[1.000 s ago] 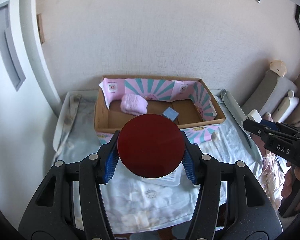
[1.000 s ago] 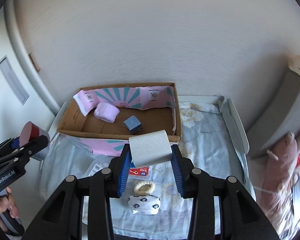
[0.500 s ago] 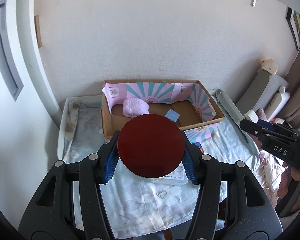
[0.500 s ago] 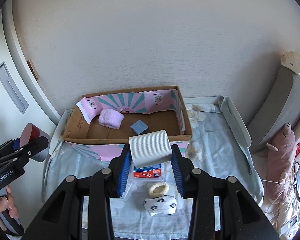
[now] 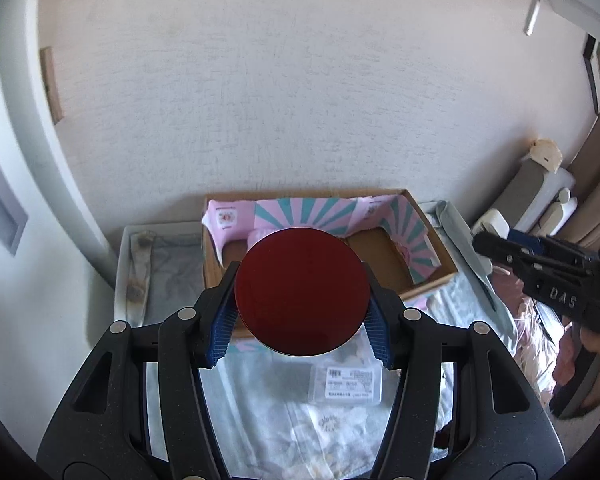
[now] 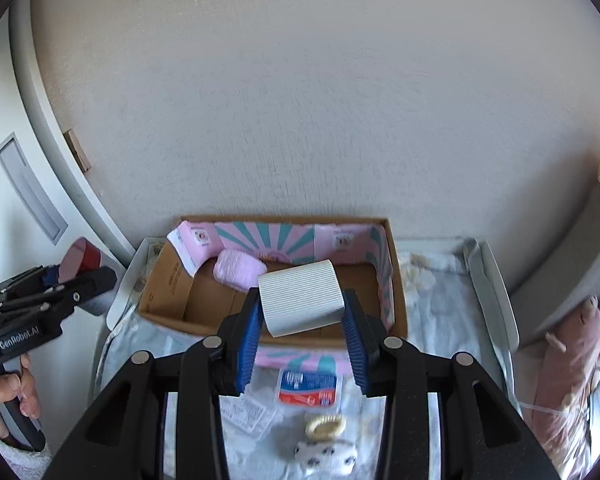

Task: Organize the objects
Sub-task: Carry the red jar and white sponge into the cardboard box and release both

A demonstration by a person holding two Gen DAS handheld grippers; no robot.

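Note:
My left gripper [image 5: 302, 320] is shut on a round dark red tin [image 5: 302, 292], held in the air in front of the cardboard box [image 5: 436, 248] with its pink and teal lining. My right gripper [image 6: 300, 332] is shut on a white ribbed block [image 6: 300, 300], held above the front edge of the same box [image 6: 168, 280]. Inside the box lies a pink fluffy bundle [image 6: 238, 274]. The left gripper and the red tin [image 6: 82, 258] also show at the left of the right wrist view. The right gripper [image 5: 540, 264] shows at the right of the left wrist view.
On the floral cloth [image 6: 432, 308] before the box lie a clear packet with a red and blue label [image 6: 308, 388], a clear labelled case [image 5: 346, 384], a cream hair ring [image 6: 324, 426] and a spotted white sock [image 6: 324, 454]. Pillows [image 5: 540, 188] are at the right.
Both grippers have risen and tilted up, so the wall fills more of each view. The box now sits lower and partly behind the held tin and block. Both grips are unchanged.

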